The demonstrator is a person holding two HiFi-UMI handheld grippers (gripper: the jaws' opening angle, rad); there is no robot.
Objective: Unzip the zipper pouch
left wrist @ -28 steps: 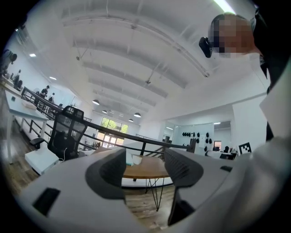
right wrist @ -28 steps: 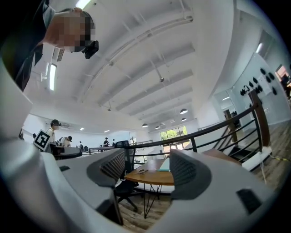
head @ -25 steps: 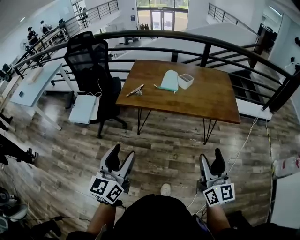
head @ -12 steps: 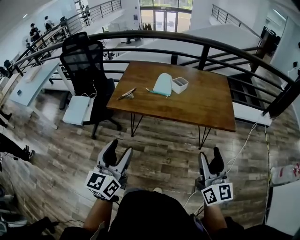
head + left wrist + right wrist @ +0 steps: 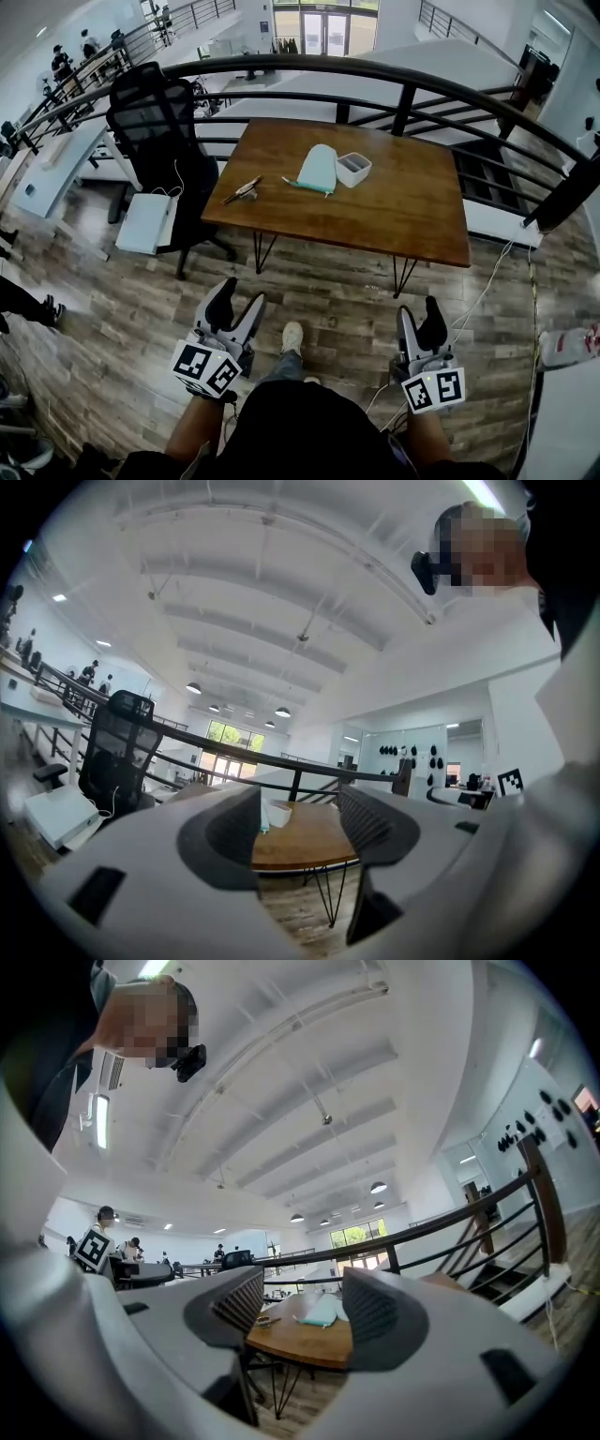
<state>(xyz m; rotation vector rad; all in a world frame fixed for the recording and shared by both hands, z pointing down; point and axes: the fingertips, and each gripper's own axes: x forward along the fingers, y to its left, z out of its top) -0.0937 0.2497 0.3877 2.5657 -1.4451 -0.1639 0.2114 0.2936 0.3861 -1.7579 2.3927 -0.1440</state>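
A mint-green zipper pouch (image 5: 317, 169) lies flat on the wooden table (image 5: 403, 211), some way ahead of me across the floor. Both grippers hang low over the floorboards, well short of the table. My left gripper (image 5: 238, 302) is open with nothing between its jaws. My right gripper (image 5: 419, 321) also holds nothing, and its jaws are closing. Past the left gripper (image 5: 300, 822) only a sliver of the pouch (image 5: 264, 817) shows in the left gripper view. In the right gripper view the pouch (image 5: 322, 1312) shows far off beyond the right gripper (image 5: 302, 1307).
A small white box (image 5: 353, 169) stands right of the pouch, and a pen-like tool (image 5: 242, 189) lies near the table's left edge. A black office chair (image 5: 159, 122) is left of the table, a curved black railing (image 5: 394, 80) behind it. My shoe (image 5: 292, 337) is on the floor.
The table has come closer and slid left in the head view as I walk towards it. A shoe now shows between the grippers, which stay low.
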